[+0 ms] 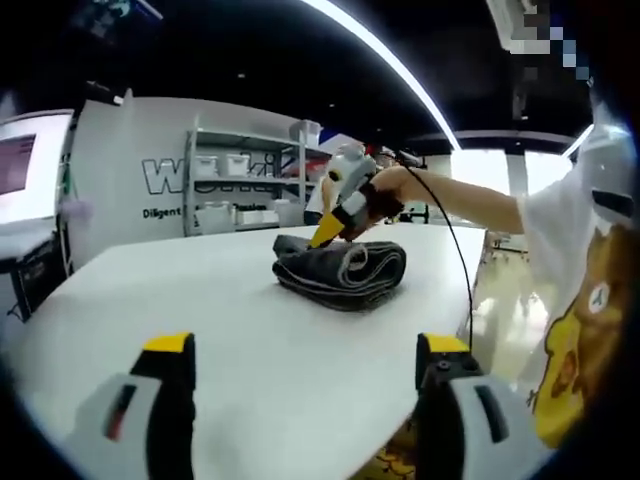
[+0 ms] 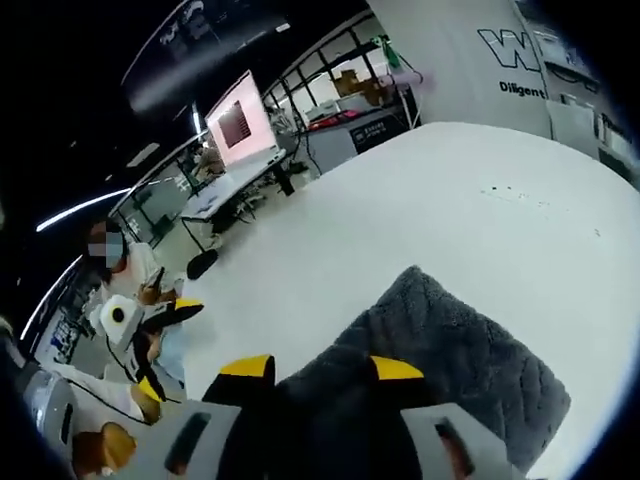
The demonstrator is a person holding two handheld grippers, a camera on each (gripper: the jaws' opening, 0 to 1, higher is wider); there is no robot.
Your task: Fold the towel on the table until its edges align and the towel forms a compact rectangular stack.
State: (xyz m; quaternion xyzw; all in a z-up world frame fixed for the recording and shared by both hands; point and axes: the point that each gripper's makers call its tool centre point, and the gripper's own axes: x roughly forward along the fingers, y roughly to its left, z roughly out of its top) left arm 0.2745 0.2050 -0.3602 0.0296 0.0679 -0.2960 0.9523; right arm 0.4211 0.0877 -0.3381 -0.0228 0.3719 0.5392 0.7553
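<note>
1. Lying folded into a thick bundle, the dark grey quilted towel [image 1: 340,272] is seen on the white table [image 1: 230,330], towards its far side.
2. The right gripper [image 1: 328,236], yellow-tipped, is held down against the towel's top edge; whether it is clenched cannot be told.
3. In the right gripper view, the towel [image 2: 450,350] is seen beneath the jaws.
4. The left gripper [image 1: 305,352] is released, jaws spread wide above bare table.

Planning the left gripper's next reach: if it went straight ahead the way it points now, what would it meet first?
Probably the folded gray towel, lying ahead on the white table, roughly in line between the open left gripper jaws. The right gripper is at its far side. Depth is uncertain.
</note>
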